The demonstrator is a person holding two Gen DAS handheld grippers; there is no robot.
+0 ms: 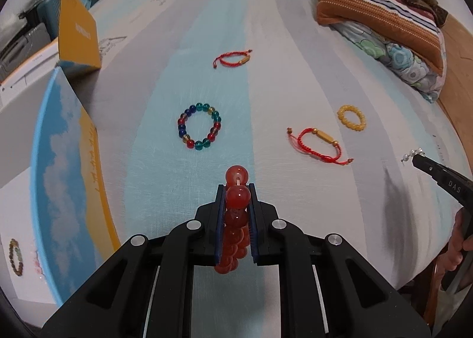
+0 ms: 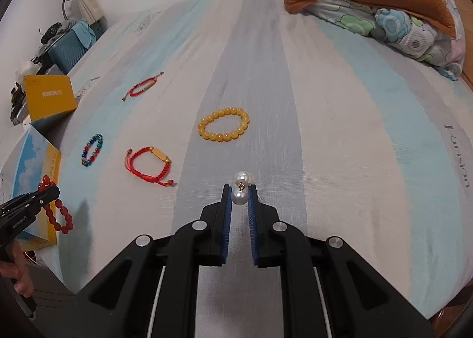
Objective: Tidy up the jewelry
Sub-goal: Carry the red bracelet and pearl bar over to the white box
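My left gripper (image 1: 236, 190) is shut on a red bead bracelet (image 1: 236, 187), held above the bed; it also shows in the right wrist view (image 2: 56, 210). My right gripper (image 2: 239, 190) is shut on a pearl piece (image 2: 241, 188), also seen at the right of the left wrist view (image 1: 412, 155). On the bed lie a multicolour bead bracelet (image 1: 199, 126), a yellow bead bracelet (image 2: 223, 128), a near red cord bracelet (image 2: 147, 168) and a far red cord bracelet (image 1: 233, 58).
An open box with a sky-print lid (image 1: 68, 160) stands at the bed's left edge, a beaded bracelet (image 1: 16, 256) inside. A yellow box (image 1: 78, 33) is behind it. Folded quilts and a pillow (image 1: 381, 12) lie at the far right.
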